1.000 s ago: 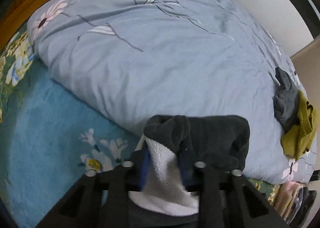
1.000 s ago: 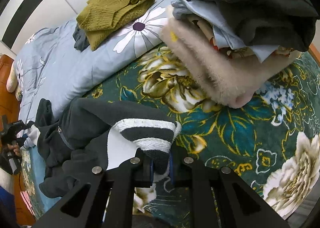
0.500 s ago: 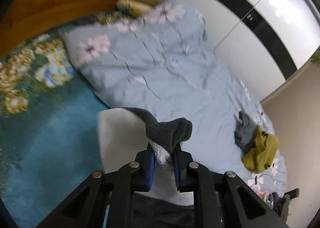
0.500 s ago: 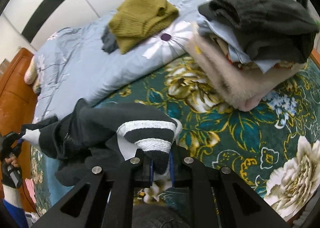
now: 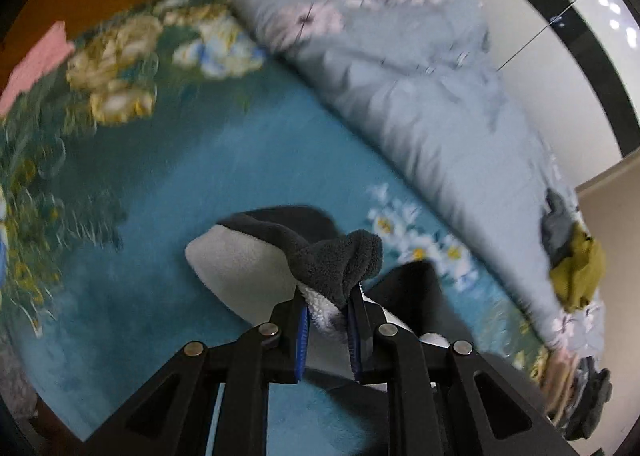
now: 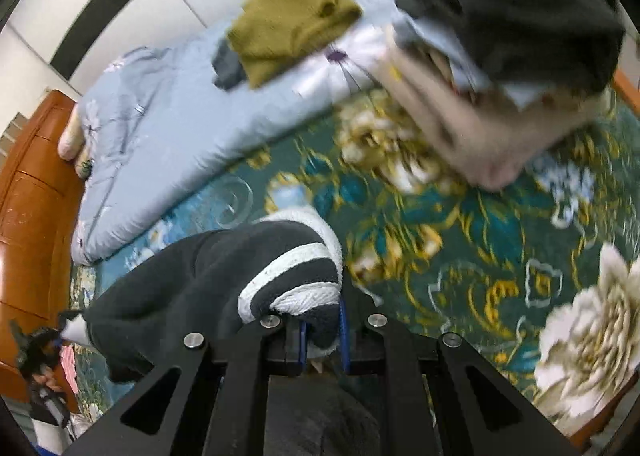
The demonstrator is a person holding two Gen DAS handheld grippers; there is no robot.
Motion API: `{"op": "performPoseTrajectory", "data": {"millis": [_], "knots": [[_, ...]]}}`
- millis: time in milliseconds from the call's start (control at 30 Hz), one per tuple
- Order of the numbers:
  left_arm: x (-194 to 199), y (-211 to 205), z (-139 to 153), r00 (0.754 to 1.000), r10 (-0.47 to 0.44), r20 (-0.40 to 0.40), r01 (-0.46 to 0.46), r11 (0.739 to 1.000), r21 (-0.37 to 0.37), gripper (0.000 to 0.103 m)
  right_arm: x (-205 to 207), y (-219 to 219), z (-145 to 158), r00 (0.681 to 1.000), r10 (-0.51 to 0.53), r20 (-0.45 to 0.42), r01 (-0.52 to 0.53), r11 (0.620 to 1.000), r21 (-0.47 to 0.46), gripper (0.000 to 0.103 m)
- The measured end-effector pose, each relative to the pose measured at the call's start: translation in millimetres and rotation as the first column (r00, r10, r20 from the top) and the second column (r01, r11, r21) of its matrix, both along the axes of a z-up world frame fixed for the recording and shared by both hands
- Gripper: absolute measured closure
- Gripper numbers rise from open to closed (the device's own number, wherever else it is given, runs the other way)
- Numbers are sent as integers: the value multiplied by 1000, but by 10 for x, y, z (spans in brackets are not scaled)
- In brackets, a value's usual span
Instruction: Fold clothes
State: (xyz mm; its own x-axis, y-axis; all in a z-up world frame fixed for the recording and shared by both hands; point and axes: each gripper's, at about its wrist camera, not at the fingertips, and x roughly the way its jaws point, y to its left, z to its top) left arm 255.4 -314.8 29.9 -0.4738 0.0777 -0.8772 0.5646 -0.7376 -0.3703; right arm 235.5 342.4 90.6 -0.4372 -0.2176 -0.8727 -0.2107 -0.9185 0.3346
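Note:
A dark grey fleece garment with white lining and white stripes [image 5: 320, 256] is held in the air between both grippers, above the teal flowered bedspread [image 5: 200, 175]. My left gripper [image 5: 328, 316] is shut on one bunched grey and white edge of it. My right gripper [image 6: 322, 332] is shut on the striped cuff end [image 6: 296, 280], and the garment stretches from there to the left, where the left gripper shows small [image 6: 38, 340]. The views are blurred by motion.
A pale blue flowered duvet [image 6: 168, 123] lies along the far side of the bed. An olive knit garment [image 6: 288, 15] and a grey one lie on it. A stack of folded clothes [image 6: 492, 67] sits at the right. A wooden headboard [image 6: 28, 183] is at the left.
Both grippers have risen and swung with the garment, pulling it taut between them. The left view has turned from the duvet toward the teal bedspread.

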Motion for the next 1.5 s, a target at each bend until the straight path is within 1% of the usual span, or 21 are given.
{"op": "performPoseTrajectory", "data": {"millis": [67, 233, 300, 333, 400, 433, 500, 567, 633, 667, 733, 833, 867, 933, 967, 1033, 1100, 1167, 1267, 1400, 1500], "knots": [[-88, 7, -108, 1000, 5, 19, -5, 1000, 5, 86, 13, 56, -91, 1000, -6, 30, 6, 1000, 5, 91], [-512, -41, -158, 998, -19, 53, 19, 1000, -2, 83, -65, 191, -259, 997, -22, 80, 22, 1000, -1, 91], [-677, -14, -195, 994, -55, 92, 57, 998, -21, 78, -143, 212, -343, 994, -31, 108, 31, 1000, 6, 91], [-740, 13, -218, 991, -78, 110, 82, 996, -30, 78, -178, 211, -395, 991, -36, 127, 35, 999, 7, 91], [-788, 64, -242, 984, -106, 145, 112, 993, -34, 72, -244, 198, -504, 985, -39, 170, 37, 999, 9, 90], [-737, 76, -222, 985, -114, 132, 118, 993, -23, 70, -248, 195, -523, 983, -31, 180, 29, 1000, 11, 90], [-630, 102, -183, 986, -128, 107, 129, 992, -1, 52, -208, 204, -492, 984, -9, 175, 7, 1000, 12, 89], [-456, 137, -151, 985, -146, 89, 146, 989, 6, 43, -168, 213, -461, 985, 12, 170, -15, 1000, 14, 88], [-254, 178, -133, 984, -154, 85, 154, 988, 4, 41, -128, 223, -430, 986, 33, 165, -36, 999, 15, 85], [-143, 200, -137, 984, -153, 86, 153, 988, 5, 41, -108, 227, -414, 986, 44, 163, -47, 999, 16, 78], [63, 234, -211, 988, -129, 83, 124, 991, 57, 41, -51, 244, -372, 986, 58, 156, -62, 998, 20, 72], [275, 295, -375, 992, -90, 89, 75, 985, 153, 41, 107, 303, -241, 992, 35, 123, -40, 998, 39, 70], [301, 346, -451, 991, -86, 100, 68, 983, 172, 41, 150, 319, -199, 994, 24, 110, -29, 999, 42, 70], [275, 492, -543, 985, -113, 133, 90, 982, 169, 41, 228, 301, -98, 997, 19, 74, -23, 998, 53, 70], [261, 568, -588, 981, -128, 147, 102, 980, 171, 41, 245, 255, -62, 997, 40, 59, -44, 997, 70, 67], [231, 731, -658, 978, -152, 146, 118, 969, 219, 41, 274, 92, -26, 992, 121, 46, -126, 986, 112, 61], [222, 847, -724, 978, -146, 150, 103, 959, 264, 41, 294, -79, -34, 979, 200, 43, -203, 971, 124, 60], [222, 927, -792, 976, -139, 165, 83, 948, 308, 41, 303, -308, -73, 956, 290, 49, -294, 948, 122, 60], [208, 1031, -848, 976, -135, 170, 66, 931, 360, 41, 273, -545, -84, 929, 366, 58, -371, 915, 160, 60], [160, 1120, -901, 984, -107, 143, 28, 882, 471, 41, 224, -798, -73, 897, 437, 66, -441, 873, 210, 60], [114, 1210, -939, 986, -90, 141, -2, 834, 552, 44, 186, -797, -31, 906, 420, 54, -422, 883, 206, 60]]}}
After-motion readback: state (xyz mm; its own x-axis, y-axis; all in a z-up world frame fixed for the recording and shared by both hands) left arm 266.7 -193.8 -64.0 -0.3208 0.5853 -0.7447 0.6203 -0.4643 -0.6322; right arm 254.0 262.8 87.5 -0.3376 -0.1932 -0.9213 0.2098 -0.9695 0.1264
